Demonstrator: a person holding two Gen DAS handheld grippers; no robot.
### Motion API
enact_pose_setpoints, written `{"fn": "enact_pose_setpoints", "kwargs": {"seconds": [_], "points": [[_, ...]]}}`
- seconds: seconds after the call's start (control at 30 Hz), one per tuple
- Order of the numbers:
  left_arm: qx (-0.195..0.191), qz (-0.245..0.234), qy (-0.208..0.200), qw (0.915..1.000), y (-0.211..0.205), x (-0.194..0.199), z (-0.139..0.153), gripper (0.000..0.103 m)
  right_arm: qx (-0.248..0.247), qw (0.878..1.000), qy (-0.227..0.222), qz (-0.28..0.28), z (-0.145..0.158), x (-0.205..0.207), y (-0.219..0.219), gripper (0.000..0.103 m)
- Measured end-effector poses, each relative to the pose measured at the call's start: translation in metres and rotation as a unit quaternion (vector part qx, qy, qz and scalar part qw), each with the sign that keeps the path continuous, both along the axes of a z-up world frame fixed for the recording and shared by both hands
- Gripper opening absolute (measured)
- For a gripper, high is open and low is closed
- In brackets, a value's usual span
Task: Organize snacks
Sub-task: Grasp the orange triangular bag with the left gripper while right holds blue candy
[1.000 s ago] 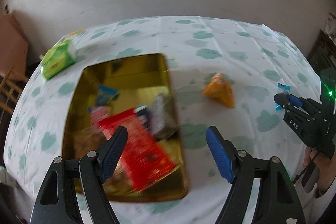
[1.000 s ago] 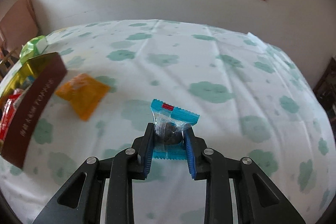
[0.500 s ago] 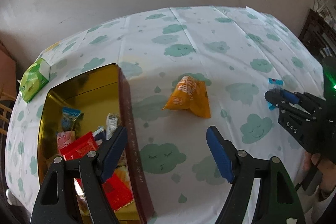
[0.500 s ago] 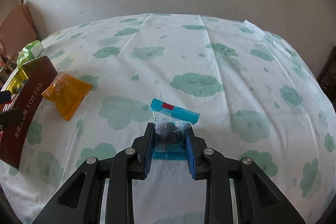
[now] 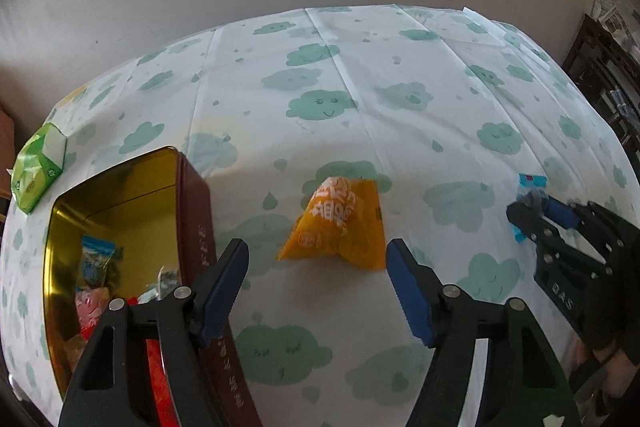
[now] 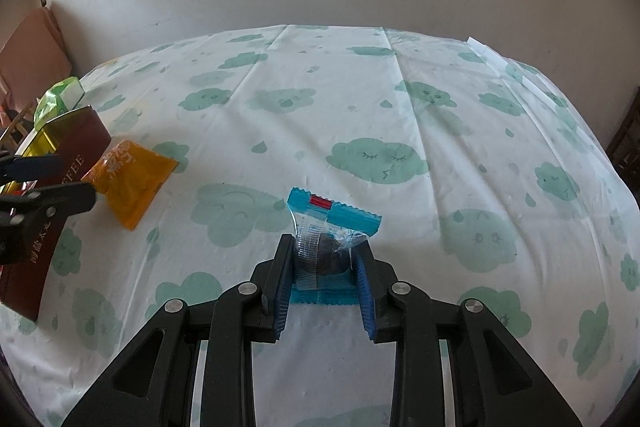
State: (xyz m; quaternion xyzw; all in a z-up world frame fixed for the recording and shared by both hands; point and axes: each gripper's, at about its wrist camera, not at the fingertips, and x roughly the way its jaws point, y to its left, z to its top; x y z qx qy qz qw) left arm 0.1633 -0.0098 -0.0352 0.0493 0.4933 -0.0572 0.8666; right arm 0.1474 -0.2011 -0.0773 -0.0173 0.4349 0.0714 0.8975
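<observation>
Left claw over the orange packet, right claw holding the blue one

In the left wrist view the left claw was closing, with nothing yet between its jaws; the orange packet lay on the tablecloth just above it at the frame's centre, its long side running across. The tin stood at lower left, partly cut off, its contents hard to tell. The right claw, clenched, grasped the blue packet at lower centre.

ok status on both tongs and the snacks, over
Left tongs empty, closing around orange packet, not touching yet. Right tongs shut on blue-wrapped snack. Open tin just left of packet, nothing in the way.
</observation>
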Motion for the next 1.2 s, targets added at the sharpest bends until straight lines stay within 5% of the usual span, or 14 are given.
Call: {"fn": "enact_pose_setpoints", "kwargs": {"seconds": [0.27, 0.37, 0.57, 1.2], "points": [[0.001, -0.009, 0.013, 0.9999, -0.007, 0.025, -0.015, 0.06, 0.001, 1.0, 0.0, 0.0, 0.0, 0.0, -0.001, 0.031], [-0.002, -0.006, 0.033, 0.9994, -0.006, 0.032, -0.026, 0.045, 0.002, 1.0, 0.0, 0.0, 0.0, 0.0, -0.001, 0.031], [-0.008, -0.007, 0.032, 0.9994, -0.005, 0.019, -0.024, 0.035, 0.0, 1.0, 0.0, 0.0, 0.0, 0.0, -0.002, 0.031], [-0.034, 0.001, 0.047, 0.9983, -0.009, -0.07, -0.018, 0.034, -0.007, 1.0, 0.0, 0.001, -0.001, 0.0, 0.001, 0.031]]}}
